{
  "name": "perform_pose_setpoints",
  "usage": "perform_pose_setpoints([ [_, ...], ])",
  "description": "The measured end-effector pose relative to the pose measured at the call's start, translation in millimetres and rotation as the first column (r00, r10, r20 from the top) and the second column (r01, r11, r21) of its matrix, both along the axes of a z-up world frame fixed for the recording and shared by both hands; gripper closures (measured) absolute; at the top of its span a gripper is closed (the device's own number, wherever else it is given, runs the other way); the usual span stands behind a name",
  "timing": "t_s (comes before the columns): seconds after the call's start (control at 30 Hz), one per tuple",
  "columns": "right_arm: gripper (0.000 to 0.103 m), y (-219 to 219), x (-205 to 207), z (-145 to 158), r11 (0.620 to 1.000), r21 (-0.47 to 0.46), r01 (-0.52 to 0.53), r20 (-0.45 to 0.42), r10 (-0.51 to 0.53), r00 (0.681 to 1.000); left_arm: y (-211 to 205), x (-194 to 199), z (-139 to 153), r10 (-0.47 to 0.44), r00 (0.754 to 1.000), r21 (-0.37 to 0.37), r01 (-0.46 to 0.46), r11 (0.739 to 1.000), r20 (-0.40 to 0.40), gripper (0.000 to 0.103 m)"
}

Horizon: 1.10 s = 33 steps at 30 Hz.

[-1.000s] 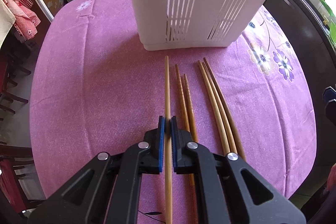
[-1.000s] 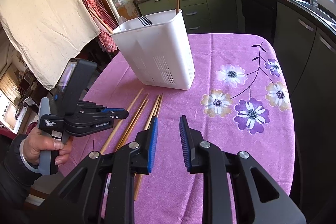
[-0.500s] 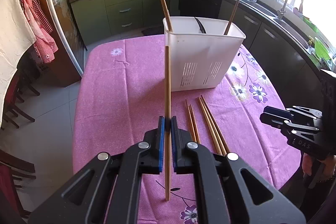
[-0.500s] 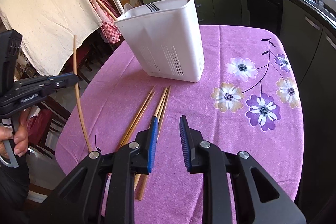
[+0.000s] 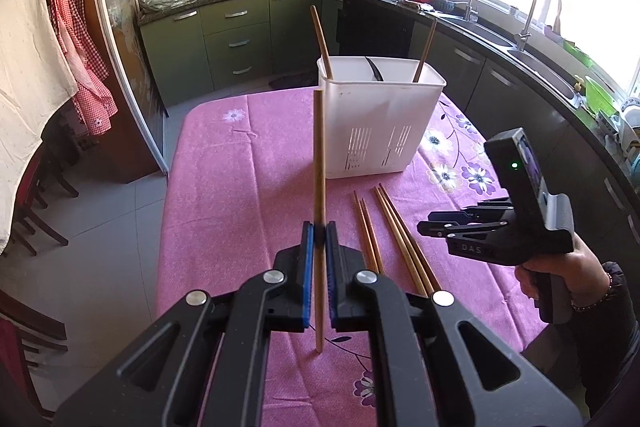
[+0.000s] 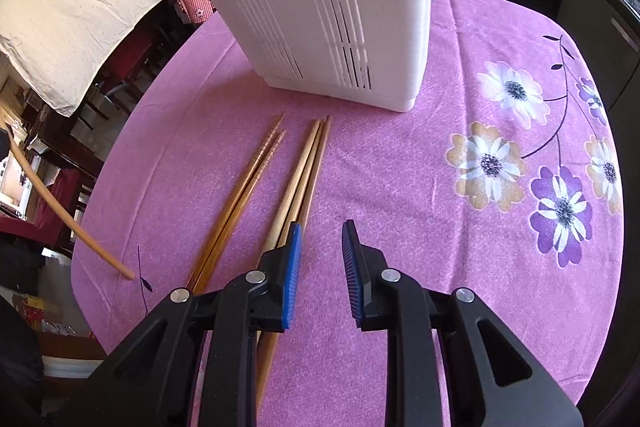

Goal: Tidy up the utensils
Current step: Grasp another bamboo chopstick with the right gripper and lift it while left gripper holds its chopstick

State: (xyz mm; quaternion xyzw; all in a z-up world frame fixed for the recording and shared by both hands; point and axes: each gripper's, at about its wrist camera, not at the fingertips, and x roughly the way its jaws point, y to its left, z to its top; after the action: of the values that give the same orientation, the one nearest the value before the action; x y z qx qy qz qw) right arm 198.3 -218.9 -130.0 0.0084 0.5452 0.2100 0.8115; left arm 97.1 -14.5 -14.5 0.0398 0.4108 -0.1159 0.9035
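My left gripper (image 5: 319, 233) is shut on a light wooden chopstick (image 5: 319, 167) and holds it upright, high above the table. The same chopstick shows at the left of the right wrist view (image 6: 60, 213). A white slotted utensil holder (image 5: 380, 123) stands on the pink tablecloth, with two chopsticks and a dark utensil inside. Several chopsticks (image 6: 256, 183) lie on the cloth in front of the holder (image 6: 320, 7). My right gripper (image 6: 319, 259) is open and empty, low over the handle ends of the lying chopsticks, just right of them.
The table (image 5: 240, 163) has a rounded edge with floor at the left. Dark chairs (image 5: 36, 203) stand left of it. Kitchen counters and a sink (image 5: 520, 43) run along the back and right.
My left gripper has lifted the chopstick off the table and raised it high. My right gripper has moved down and forward towards the lying chopsticks and the holder.
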Motion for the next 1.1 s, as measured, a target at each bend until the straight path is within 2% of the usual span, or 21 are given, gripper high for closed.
perform_pose_setpoints([
  [0.23,0.087,24,8,-8,0.996,-0.081,-0.032,-0.012,0.031,0.999,4,-1,-1,-0.001,1.0,-0.002,0.001,1.0,0.006,0.097],
  [0.6,0.087,43,13,-11,0.984,-0.173,-0.045,-0.007,0.045,0.999,6,-3,-1,-0.002,1.0,-0.001,0.002,1.0,0.01,0.097],
  [0.67,0.092,49,15,-12,0.978,-0.203,-0.05,0.015,0.054,0.998,6,-3,-1,-0.002,1.0,-0.001,0.002,1.0,0.009,0.097],
  [0.83,0.096,48,8,-8,0.983,-0.18,-0.043,0.04,0.051,0.998,8,-4,0,-0.004,1.0,0.003,0.004,1.0,0.01,0.097],
  [0.93,0.097,33,-3,11,0.99,-0.135,-0.03,0.086,0.041,0.995,9,-4,0,-0.004,1.0,0.007,0.004,1.0,0.009,0.097],
  [1.1,0.097,1,-36,66,0.999,-0.041,-0.009,0.212,0.017,0.977,9,-5,1,-0.006,1.0,0.013,0.006,1.0,0.009,0.097],
])
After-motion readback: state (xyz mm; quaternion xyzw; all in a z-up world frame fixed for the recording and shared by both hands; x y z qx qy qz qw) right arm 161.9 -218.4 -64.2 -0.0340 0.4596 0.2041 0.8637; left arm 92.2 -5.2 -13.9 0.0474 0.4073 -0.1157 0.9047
